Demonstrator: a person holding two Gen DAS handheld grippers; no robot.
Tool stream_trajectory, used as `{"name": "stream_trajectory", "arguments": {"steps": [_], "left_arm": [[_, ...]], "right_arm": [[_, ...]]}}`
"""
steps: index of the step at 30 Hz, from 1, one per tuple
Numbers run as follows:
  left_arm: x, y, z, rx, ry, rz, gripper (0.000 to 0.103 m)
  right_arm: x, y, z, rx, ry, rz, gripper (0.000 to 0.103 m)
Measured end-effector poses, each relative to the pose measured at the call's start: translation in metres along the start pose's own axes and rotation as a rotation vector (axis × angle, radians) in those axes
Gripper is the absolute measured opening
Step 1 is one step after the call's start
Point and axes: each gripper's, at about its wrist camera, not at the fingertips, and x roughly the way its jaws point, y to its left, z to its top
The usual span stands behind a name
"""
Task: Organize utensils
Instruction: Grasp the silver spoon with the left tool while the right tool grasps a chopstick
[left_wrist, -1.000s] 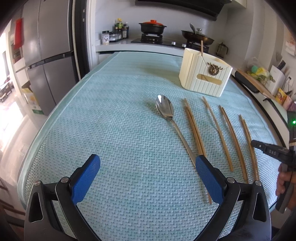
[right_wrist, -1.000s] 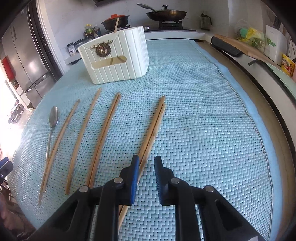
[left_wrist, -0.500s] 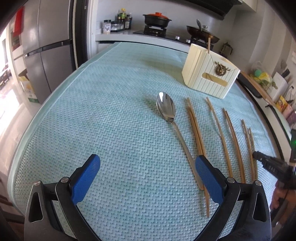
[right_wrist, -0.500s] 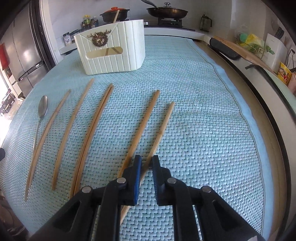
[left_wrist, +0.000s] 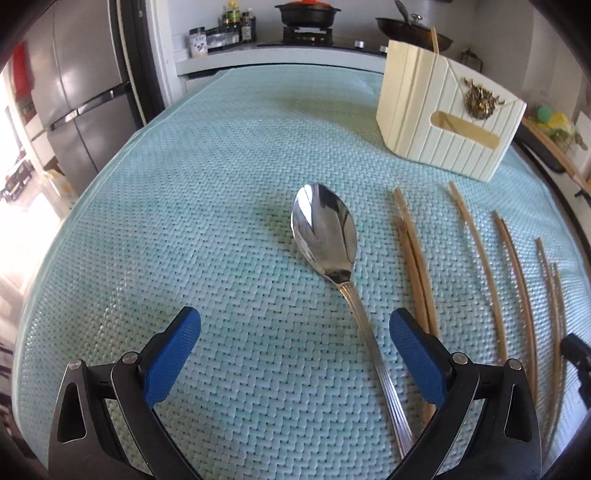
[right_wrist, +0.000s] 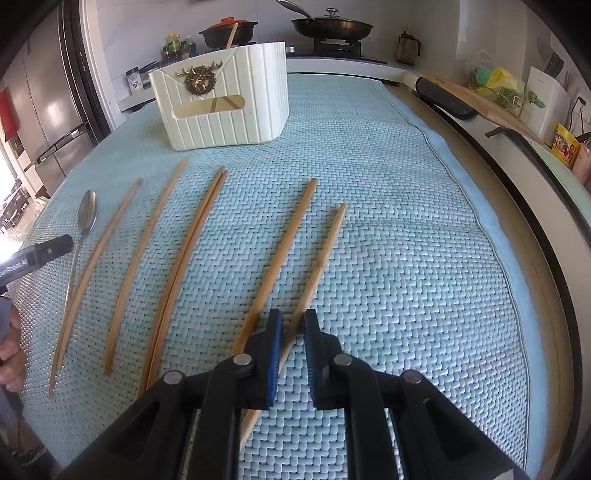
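Observation:
A steel spoon (left_wrist: 325, 236) lies on the woven teal mat (left_wrist: 184, 206), bowl pointing away. My left gripper (left_wrist: 293, 325) is open low over the mat, and the spoon's handle runs between its blue fingers, nearer the right one. Several bamboo chopsticks (left_wrist: 413, 254) lie in a row to the spoon's right. My right gripper (right_wrist: 293, 325) is shut on the near part of the rightmost chopstick (right_wrist: 325, 254), which slants away from its neighbour (right_wrist: 284, 251). A cream ribbed utensil holder (right_wrist: 221, 122) stands behind the row with one stick in it.
The mat's right edge (right_wrist: 480, 229) borders a counter with a cutting board (right_wrist: 476, 99) and packets. A stove with a pot (left_wrist: 303, 14) and pan sits behind the table, a fridge (left_wrist: 74, 92) at the left. A hand (right_wrist: 9, 347) holds the left gripper.
My left gripper moved forward and down, so the spoon now lies between its fingers. The chopstick in my right gripper swung apart from its neighbour; the right gripper barely moved.

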Motion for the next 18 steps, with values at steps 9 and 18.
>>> {"name": "stream_trajectory", "arguments": {"steps": [9, 18], "left_arm": [[0.0, 0.024, -0.005, 0.026, 0.017, -0.006, 0.102], [0.012, 0.022, 0.014, 0.09, 0.051, -0.104, 0.102]], "right_arm": [[-0.002, -0.014, -0.002, 0.013, 0.004, -0.004, 0.012], [0.002, -0.026, 0.008, 0.022, 0.033, 0.037, 0.02]]}}
